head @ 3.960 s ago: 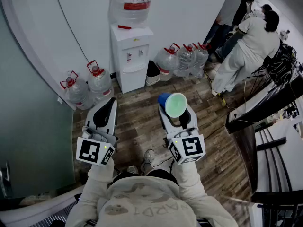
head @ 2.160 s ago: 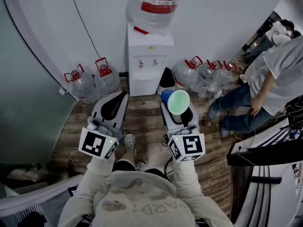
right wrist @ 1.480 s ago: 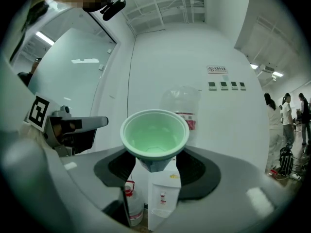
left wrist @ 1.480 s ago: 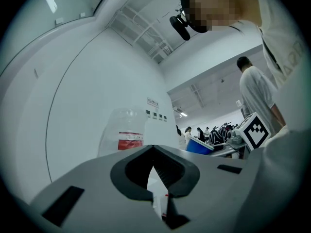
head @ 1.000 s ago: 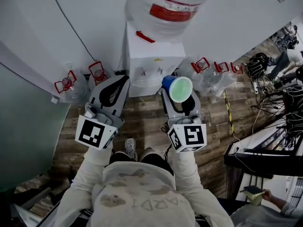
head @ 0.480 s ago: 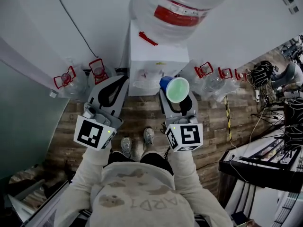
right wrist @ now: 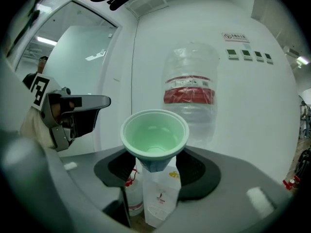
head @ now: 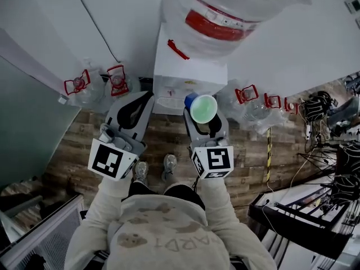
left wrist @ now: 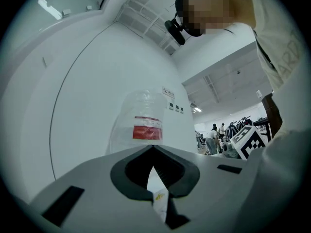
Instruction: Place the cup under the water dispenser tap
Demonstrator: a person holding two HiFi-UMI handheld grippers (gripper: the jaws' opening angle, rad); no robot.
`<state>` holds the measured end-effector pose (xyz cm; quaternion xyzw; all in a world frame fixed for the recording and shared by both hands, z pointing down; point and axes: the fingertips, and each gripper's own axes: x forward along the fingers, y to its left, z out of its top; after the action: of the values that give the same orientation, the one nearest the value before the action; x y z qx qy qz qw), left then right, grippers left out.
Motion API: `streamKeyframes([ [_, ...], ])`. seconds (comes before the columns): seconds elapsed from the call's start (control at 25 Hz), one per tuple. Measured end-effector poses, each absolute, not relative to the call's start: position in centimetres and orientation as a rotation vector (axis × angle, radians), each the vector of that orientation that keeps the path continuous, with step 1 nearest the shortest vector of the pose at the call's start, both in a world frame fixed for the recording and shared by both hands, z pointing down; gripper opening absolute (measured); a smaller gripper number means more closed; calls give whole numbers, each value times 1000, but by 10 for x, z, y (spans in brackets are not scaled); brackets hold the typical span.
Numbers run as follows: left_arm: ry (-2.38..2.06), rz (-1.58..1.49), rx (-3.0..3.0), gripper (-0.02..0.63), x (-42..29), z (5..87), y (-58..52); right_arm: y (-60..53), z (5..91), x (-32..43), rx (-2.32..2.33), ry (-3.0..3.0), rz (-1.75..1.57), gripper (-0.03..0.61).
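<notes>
Wood-plank floor, seen from above.
The water dispenser stands on it, water bottles to both sides, the person's shoes just in front.

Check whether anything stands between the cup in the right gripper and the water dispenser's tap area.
Nothing visible does. The cup sits clamped in the right gripper, with only open air between it and the front of the water dispenser. The left gripper is off to the side, clear of that path.

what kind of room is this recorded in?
Likely an office or lab workspace, at its water corner: a white water dispenser topped by an inverted bottle, spare water jugs on the wood-plank floor, and a cable-strewn desk at right.
</notes>
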<state>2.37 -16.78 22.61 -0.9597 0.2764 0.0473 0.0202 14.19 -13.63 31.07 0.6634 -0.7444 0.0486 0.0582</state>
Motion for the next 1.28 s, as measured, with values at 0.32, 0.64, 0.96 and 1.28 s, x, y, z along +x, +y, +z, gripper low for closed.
streamKeyframes([
  [0.32, 996, 114, -2953, 5, 42, 247, -170, -151, 353, 159, 1880, -2316, 204, 268],
  [0.64, 1162, 68, -2957, 5, 48, 275, -171, -160, 406, 167, 1761, -2344, 258, 268],
  [0.96, 1250, 11, -2944, 5, 49, 302, -167, -165, 460, 170, 1695, -2342, 292, 268],
  [1.28, 1266, -25, -2964, 5, 59, 334, -172, -175, 517, 175, 1660, -2325, 362, 268],
])
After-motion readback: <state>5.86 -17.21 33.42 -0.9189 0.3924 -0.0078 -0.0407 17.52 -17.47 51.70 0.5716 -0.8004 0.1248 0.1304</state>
